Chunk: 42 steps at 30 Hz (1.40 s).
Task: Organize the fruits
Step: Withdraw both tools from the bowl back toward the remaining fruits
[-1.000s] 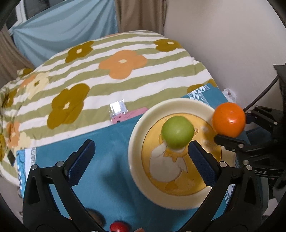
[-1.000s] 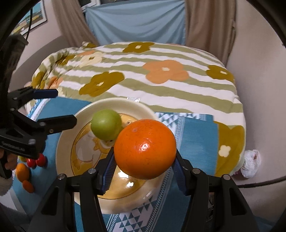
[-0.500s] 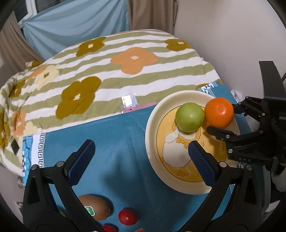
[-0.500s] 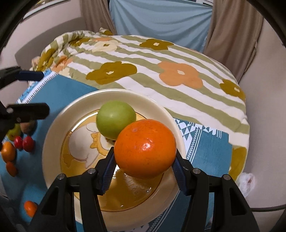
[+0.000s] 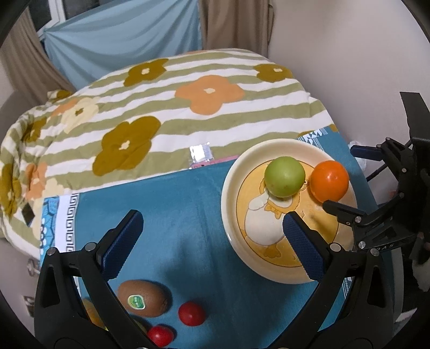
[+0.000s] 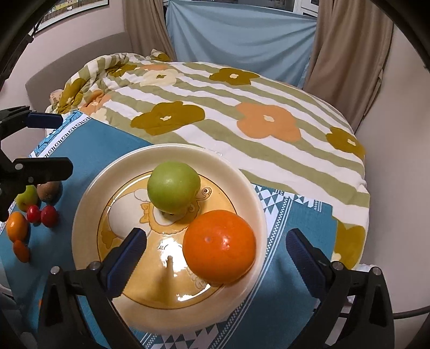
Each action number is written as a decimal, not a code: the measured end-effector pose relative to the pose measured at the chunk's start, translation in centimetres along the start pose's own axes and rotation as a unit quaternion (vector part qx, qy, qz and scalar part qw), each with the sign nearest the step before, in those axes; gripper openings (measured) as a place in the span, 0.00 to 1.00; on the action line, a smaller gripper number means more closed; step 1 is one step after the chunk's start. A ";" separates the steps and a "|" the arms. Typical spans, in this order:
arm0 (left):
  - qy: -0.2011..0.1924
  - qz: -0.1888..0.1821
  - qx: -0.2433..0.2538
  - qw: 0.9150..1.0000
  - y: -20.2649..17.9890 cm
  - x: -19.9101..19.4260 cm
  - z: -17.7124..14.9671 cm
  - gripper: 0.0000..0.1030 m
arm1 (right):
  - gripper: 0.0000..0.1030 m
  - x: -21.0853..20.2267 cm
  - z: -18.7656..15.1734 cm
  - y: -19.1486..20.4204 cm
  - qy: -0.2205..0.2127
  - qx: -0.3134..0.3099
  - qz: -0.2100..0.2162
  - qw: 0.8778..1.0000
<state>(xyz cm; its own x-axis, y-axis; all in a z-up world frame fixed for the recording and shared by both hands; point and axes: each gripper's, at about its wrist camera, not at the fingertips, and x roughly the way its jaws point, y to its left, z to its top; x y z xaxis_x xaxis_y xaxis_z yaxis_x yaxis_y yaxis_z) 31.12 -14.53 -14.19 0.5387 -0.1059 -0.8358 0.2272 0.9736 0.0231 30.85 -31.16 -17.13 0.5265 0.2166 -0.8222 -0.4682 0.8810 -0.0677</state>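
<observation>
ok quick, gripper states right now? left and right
Left gripper: open, holding nothing, above the blue cloth.
Right gripper: open, holding nothing; the orange sits on the plate between its fingers.

A floral striped blanket [image 6: 242, 128] lies under a blue cloth [image 5: 188, 214].

A bed [image 6: 268, 112] filled most of the room, covered with a blanket [image 5: 172, 107] of green and white stripes and big brown, orange and cream flowers. At the far side a light blue cloth [image 6: 242, 40] hung between beige curtains [image 6: 346, 53]. The wall [image 5: 349, 53] on the right was plain and pale. On the left a grey headboard [image 6: 67, 61] stood near a framed picture [image 6: 72, 10].
</observation>
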 end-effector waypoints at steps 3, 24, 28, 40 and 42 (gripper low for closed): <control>-0.012 0.008 0.000 1.000 0.1 -1.5 0.0 1.00 | 1.00 -1.2 0.0 0.1 -0.001 0.004 -0.004 1.000; -0.088 0.039 -0.034 0.995 7.7 -16.8 -7.8 1.00 | 1.00 -13.2 -1.3 9.7 -0.031 0.070 -0.034 0.996; -0.091 0.035 -0.041 0.994 9.3 -18.4 -10.7 1.00 | 1.00 -14.5 -2.7 12.4 -0.028 0.095 -0.043 0.994; -0.060 0.005 -0.033 0.998 11.5 -17.4 -18.1 1.00 | 1.00 -15.2 -6.7 18.0 -0.021 0.144 -0.043 0.988; -0.053 0.003 -0.029 0.998 11.5 -16.5 -18.8 1.00 | 1.00 -14.7 -7.3 18.5 -0.015 0.149 -0.041 0.988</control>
<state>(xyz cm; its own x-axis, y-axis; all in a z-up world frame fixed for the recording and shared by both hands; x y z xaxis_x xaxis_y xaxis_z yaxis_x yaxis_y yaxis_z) 9.57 2.17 -10.45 0.6228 -0.1175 -0.7735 0.1785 0.9839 -0.0058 9.30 -21.16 -10.46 0.5769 0.1479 -0.8033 -0.1964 0.9797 0.0393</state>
